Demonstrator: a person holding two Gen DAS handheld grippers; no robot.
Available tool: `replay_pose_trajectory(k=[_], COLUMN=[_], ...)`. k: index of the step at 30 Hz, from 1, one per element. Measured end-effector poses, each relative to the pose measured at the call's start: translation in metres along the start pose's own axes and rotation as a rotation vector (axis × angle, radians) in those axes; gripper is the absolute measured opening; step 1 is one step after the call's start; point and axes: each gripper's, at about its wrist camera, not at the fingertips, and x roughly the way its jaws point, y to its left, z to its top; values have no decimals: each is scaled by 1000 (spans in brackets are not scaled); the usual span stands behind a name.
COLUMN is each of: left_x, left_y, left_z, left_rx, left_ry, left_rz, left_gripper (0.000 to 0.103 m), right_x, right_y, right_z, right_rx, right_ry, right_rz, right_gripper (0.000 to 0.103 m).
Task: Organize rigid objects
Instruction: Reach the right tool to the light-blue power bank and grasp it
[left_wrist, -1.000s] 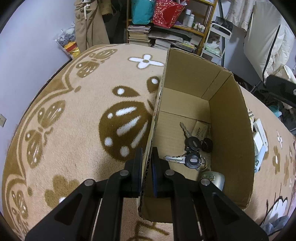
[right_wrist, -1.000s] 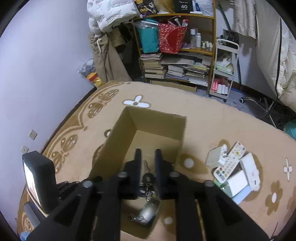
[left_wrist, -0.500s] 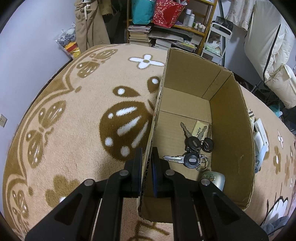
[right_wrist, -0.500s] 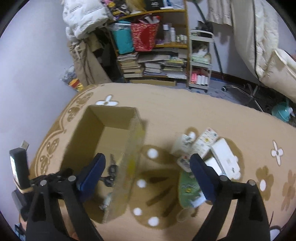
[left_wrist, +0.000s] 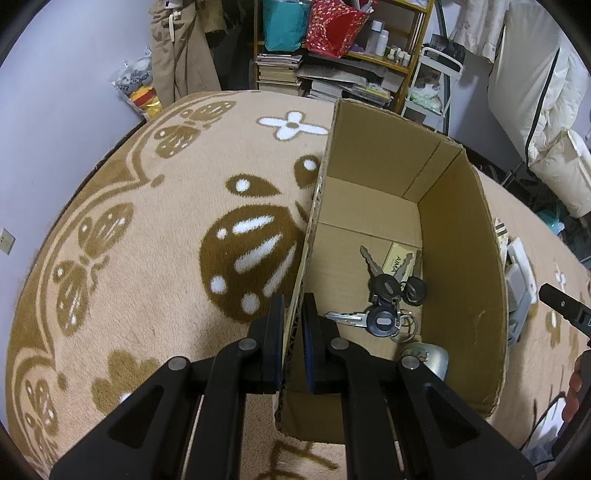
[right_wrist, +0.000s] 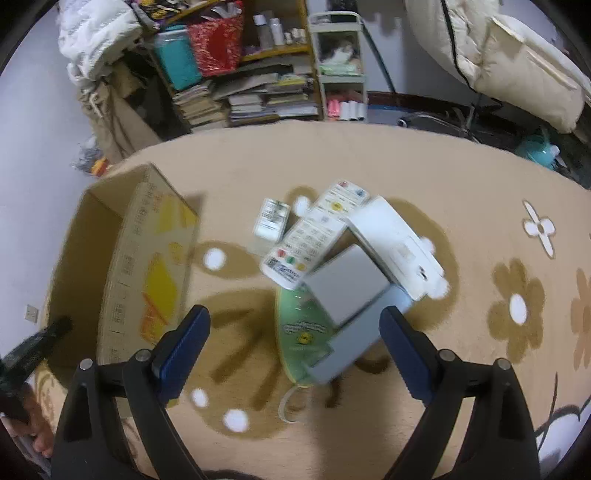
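The left gripper (left_wrist: 293, 332) is clamped on the near left wall of the cardboard box (left_wrist: 461, 258), one finger outside on the carpet side and one inside, the wall pinched between the pads. Just ahead and to the right of it, on the box floor, lies a bunch of keys (left_wrist: 384, 295): three black-headed keys can be counted, joined on a ring. A rounded silver object (left_wrist: 424, 360) sits beside them near the box's front corner, partly hidden by the gripper's right linkage. A small tan card (left_wrist: 399, 260) lies flat beyond the keys. The gripper points forward and down along the wall.

The right gripper (right_wrist: 293, 343) is spread wide, holding nothing, and hangs tilted down over the carpet (right_wrist: 369, 158). Between and just ahead of its fingers lies a pile of things, blurred by motion: one green oval case (right_wrist: 301, 332) lowest, one pale blue box (right_wrist: 362, 332) across it, and one grey box (right_wrist: 345, 284) on top. Further ahead are one white remote control (right_wrist: 314, 232) with coloured buttons, one small white bottle (right_wrist: 271, 219) to its left, and one long white device (right_wrist: 395, 245) to its right. The box stands to the gripper's left, well apart from the pile.
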Motion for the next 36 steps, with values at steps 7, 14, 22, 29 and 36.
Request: replay_pose_trajectory(k=[7, 14, 22, 29, 36], left_x=[-1, -3, -3, -4, -5], left_y=[-1, 0, 1, 0, -8], left_z=[0, 0, -1, 0, -5], left_rx=[6, -7, -4, -5, 26], left_ry=[-4, -3, -10, -9, -30], left_rz=[11, 2, 2, 12, 54], left_gripper=[8, 8, 9, 9, 9], right_x=[21, 48, 69, 71, 62], right_y=[-25, -43, -64, -58, -66], right_z=[-9, -17, -24, -37, -45], right_rx=[48, 70, 147, 77, 128], right_ry=[44, 95, 106, 74, 56], right_rz=[-23, -99, -116, -172, -183], right_gripper=[98, 98, 98, 91, 53])
